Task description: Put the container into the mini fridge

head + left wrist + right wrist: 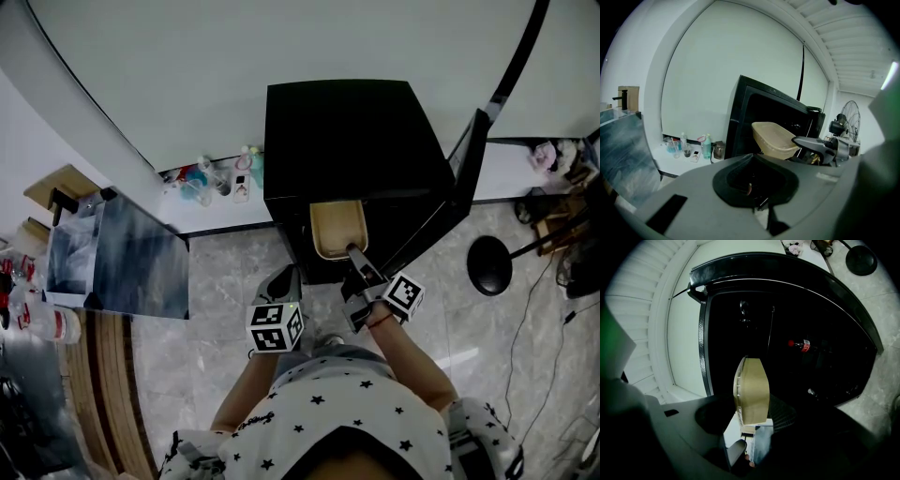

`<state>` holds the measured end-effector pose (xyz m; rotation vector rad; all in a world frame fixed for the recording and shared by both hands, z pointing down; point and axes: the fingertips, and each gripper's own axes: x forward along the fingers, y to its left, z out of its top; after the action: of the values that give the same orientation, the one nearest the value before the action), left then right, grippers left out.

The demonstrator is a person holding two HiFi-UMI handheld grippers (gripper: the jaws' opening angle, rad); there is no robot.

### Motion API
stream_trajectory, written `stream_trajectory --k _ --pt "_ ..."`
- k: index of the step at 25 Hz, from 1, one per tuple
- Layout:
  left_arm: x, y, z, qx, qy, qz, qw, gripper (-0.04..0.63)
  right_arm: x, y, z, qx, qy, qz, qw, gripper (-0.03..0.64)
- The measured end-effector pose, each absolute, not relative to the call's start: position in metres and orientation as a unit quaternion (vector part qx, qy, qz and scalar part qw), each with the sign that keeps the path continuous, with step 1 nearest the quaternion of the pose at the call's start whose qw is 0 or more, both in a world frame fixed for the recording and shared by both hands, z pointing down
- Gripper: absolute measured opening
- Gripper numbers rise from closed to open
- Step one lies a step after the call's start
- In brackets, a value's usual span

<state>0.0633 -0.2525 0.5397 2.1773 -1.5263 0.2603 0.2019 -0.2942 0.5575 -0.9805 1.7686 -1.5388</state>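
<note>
The beige plastic container [337, 229] hangs at the mouth of the black mini fridge [352, 131], whose door [469, 155] stands open to the right. My right gripper [356, 253] is shut on the container's near rim and holds it level. In the right gripper view the container [751, 389] shows edge-on between the jaws, in front of the dark fridge interior [787, 324]. My left gripper [281, 283] hovers lower and to the left of the fridge, shut with nothing in it. From the left gripper view, the container [776, 139] and right gripper [812, 143] are seen from the side.
A cola bottle with a red label [802, 345] lies inside the fridge. Bottles and cups [217, 176] stand on a white ledge left of it. A fan's round base [489, 265] sits on the floor at the right. At the left is a glass-topped table [117, 258].
</note>
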Motion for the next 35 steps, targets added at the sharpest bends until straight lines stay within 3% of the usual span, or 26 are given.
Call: stream_trajectory --k 35 --pt "0.07 -0.255 0.538 0.793 -0.557 0.089 0.23 0.012 0.217 -0.371 0.562 -0.394 0.602 -0.595 0.358 0.216"
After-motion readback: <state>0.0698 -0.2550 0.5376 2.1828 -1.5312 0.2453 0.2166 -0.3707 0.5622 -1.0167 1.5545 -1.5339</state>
